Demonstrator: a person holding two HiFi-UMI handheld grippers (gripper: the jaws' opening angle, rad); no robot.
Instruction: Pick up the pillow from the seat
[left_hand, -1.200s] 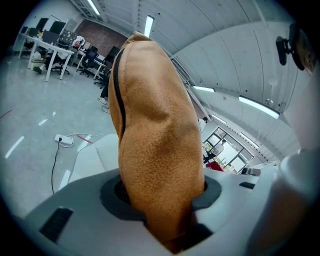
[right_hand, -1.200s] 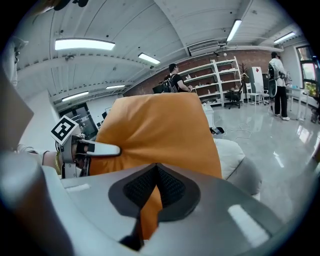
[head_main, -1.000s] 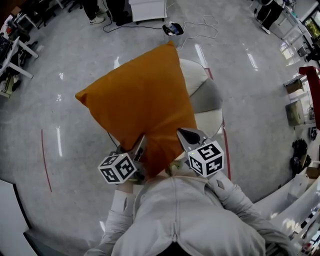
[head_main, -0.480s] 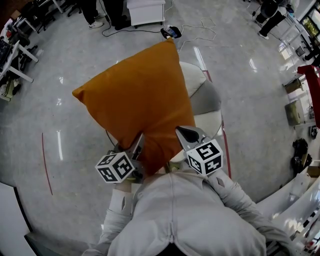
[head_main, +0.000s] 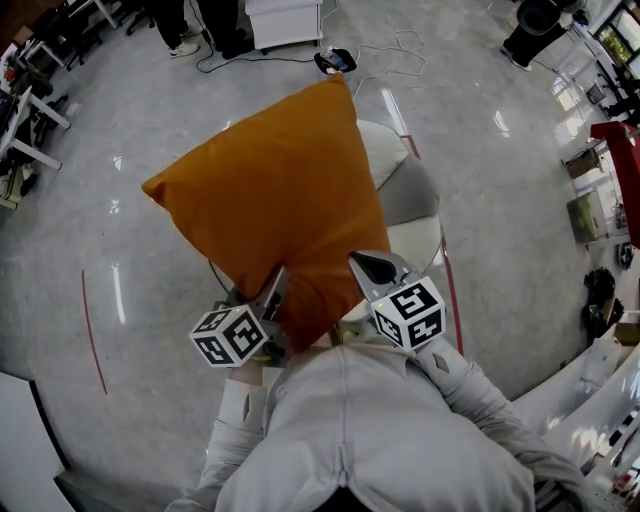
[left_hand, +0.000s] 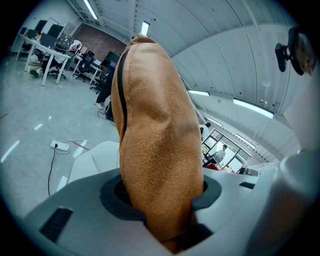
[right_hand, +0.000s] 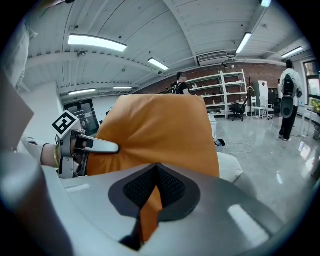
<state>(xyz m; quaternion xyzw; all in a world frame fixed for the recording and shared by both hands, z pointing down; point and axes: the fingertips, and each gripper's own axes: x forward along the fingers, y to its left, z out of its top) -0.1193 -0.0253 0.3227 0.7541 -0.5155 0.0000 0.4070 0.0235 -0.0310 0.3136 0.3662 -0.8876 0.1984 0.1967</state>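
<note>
Seen from the head camera, steeply from above: a grey polished floor (head_main: 150, 130) with a thin red line (head_main: 92, 330) at 9 o'clock.

Just right of that line, at 7 o'clock of the picture's centre, is the left gripper (head_main: 265, 295), carrying its marker cube and held by a hand in a pale grey sleeve (head_main: 235, 440). Its own view shows its jaws clamped on a thick, bunched fold of the orange pillow (head_main: 275, 190), with fabric filling the gap between the pads.

The pillow takes up the middle of the picture. It is held up in the air between the two grippers, above and partly covering the seat. One corner points to 12 o'clock, and another to 9 o'clock. A dark zip line runs along its edge in the left gripper view.

At 5 o'clock of the pillow is the right gripper (head_main: 378, 270), also with a marker cube. Its jaws are nearly together, nipping a thin strip of the pillow's edge.

At 3 o'clock of the pillow, the seat (head_main: 412, 195) shows from underneath it, a rounded chair in white and grey.

At 12 o'clock, well apart from the seat, a power strip (head_main: 335, 60) with white cable lies on the floor near a white cabinet (head_main: 285, 20).
</note>
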